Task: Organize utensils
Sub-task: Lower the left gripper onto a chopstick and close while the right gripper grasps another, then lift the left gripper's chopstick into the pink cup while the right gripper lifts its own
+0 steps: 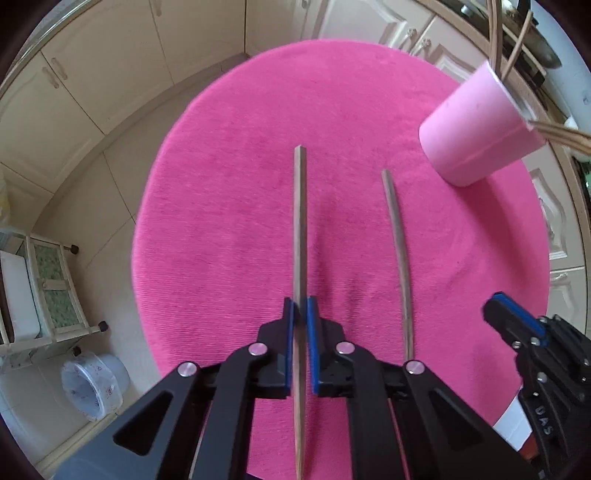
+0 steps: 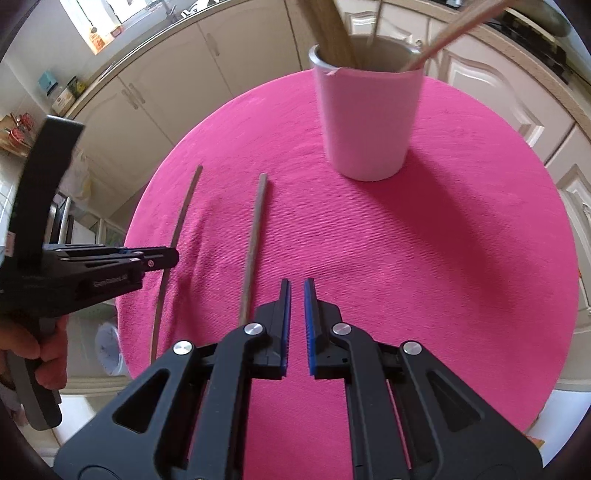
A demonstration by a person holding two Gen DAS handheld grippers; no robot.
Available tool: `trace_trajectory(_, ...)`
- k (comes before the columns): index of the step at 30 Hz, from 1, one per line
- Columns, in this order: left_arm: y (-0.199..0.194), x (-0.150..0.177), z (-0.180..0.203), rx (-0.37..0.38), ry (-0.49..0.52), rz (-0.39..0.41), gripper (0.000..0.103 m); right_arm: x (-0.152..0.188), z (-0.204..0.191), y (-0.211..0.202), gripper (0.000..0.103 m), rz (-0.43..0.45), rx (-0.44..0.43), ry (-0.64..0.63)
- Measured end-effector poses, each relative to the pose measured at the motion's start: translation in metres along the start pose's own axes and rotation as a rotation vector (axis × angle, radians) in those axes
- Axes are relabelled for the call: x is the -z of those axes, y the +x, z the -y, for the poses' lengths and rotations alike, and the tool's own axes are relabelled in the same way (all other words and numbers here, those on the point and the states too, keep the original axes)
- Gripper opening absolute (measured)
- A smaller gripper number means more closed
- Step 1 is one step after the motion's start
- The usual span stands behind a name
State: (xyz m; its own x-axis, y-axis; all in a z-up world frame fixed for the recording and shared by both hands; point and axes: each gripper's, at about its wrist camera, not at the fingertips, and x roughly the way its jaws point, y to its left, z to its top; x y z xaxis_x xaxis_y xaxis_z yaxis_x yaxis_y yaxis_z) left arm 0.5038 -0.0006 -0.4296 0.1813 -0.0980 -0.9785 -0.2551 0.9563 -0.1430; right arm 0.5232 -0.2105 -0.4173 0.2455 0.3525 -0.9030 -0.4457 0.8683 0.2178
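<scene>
- A pink cup (image 2: 365, 122) stands upright toward the far side of a round table covered in a pink cloth (image 2: 443, 258); its inside is grey.
- Several wooden chopsticks (image 2: 332, 29) stand bundled in the cup, leaning against the left of its rim, and one more stick (image 2: 454, 33) leans out over the right of the rim.
- The left gripper (image 1: 300, 314) is clenched on a wooden chopstick (image 1: 300, 221), the blue pads pressing it from both sides; the stick runs forward from the jaws toward the table's middle.
- A second chopstick (image 1: 399, 251) lies on the cloth just to the right of the held one, apart from it and short of the cup.
- The right gripper (image 2: 295, 291) has its jaws drawn close with nothing between them, hovering over bare cloth to the right of the second chopstick.
- A hand (image 2: 33, 350) grips the left gripper's handle at the right wrist view's left edge.
- A lined bin (image 1: 92, 384) stands on the floor below the table, beside a rack (image 1: 48, 288).
</scene>
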Motion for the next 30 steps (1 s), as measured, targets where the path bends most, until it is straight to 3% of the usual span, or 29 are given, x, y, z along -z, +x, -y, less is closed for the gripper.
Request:
trace_trajectory(4,-0.007,0.002,-0.017,0.0,-0.001,0.045,0.007,-0.009,-0.014,0.011,0.008,-0.018,-0.02,-0.011)
trace_trajectory(5,0.002,0.004,-0.004,0.0,-0.004,0.05,0.007,-0.011,-0.016,0.014,0.008,-0.023,-0.024,-0.013)
trace_trajectory(11,-0.006,0.008,-0.012,0.0,-0.013,0.082,0.007,-0.025,-0.035,0.031,0.016,-0.049,-0.01,-0.042)
trace_trajectory(19,-0.022,0.003,-0.006,0.007,-0.011,0.1,0.007,-0.028,-0.043,0.05,0.016,-0.11,0.023,-0.039)
trace_trajectory(23,-0.023,0.002,-0.009,0.014,-0.013,0.101,0.007,-0.028,-0.047,0.063,0.015,-0.157,0.068,-0.06)
trace_trajectory(30,-0.028,-0.004,-0.006,0.026,0.006,0.117,0.007,-0.039,-0.047,0.068,0.007,-0.181,0.048,-0.05)
